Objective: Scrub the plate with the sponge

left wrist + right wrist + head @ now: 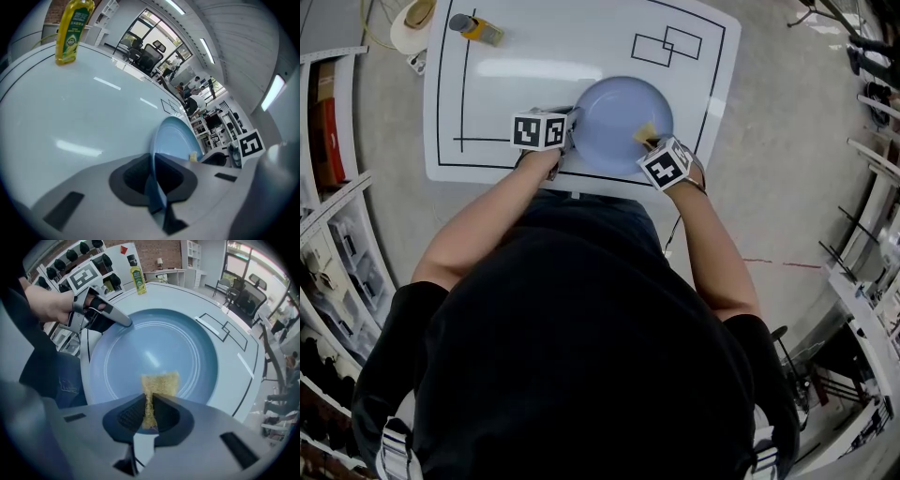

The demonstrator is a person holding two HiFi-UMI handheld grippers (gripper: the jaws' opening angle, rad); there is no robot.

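A pale blue plate [619, 117] lies near the front edge of the white mat [525, 84]. My left gripper [572, 129] is shut on the plate's left rim; in the left gripper view the plate [176, 138] runs edge-on between the jaws of my left gripper [153, 185]. My right gripper [649, 141] is shut on a yellow sponge [645, 132] at the plate's right side. In the right gripper view the sponge [159, 385] stands out from my right gripper [149, 413] over the plate [154, 348], and the left gripper [127, 323] shows at its rim.
A yellow dish-soap bottle [478, 29] lies at the mat's far left corner, seen upright in the left gripper view [72, 30]. Black rectangles [667, 45] are drawn at the mat's far right. Shelves [333, 216] line the left, and a tape roll [412, 23] sits beyond the mat.
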